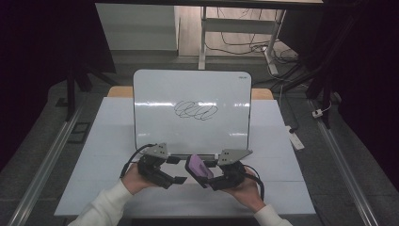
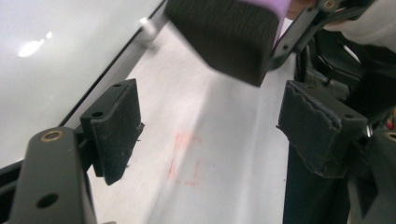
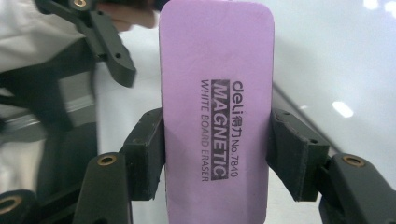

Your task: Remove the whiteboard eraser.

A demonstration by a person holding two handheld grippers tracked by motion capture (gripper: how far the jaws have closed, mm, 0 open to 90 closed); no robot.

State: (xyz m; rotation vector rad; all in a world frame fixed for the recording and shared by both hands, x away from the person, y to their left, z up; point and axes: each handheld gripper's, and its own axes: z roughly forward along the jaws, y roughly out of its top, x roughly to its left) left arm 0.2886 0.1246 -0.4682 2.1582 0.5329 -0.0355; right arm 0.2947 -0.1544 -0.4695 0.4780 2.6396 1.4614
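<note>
high: overhead, forward-down | claw cams: close (share eraser (image 3: 215, 112))

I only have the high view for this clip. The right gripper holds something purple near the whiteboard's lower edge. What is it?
Observer: The right gripper view shows a purple eraser printed "deli MAGNETIC WHITE BOARD ERASER No.7840".
Operator: Is the right gripper properly closed on it?
Observer: Yes, both pads press the eraser's long sides, label facing the camera.
Operator: And the left gripper?
Observer: Open, nothing between its pads; the eraser's dark felt face hangs just beyond it.
Operator: Anything on the table I'm missing?
Observer: A faint red square outline is on the white surface between the left jaws.
</note>
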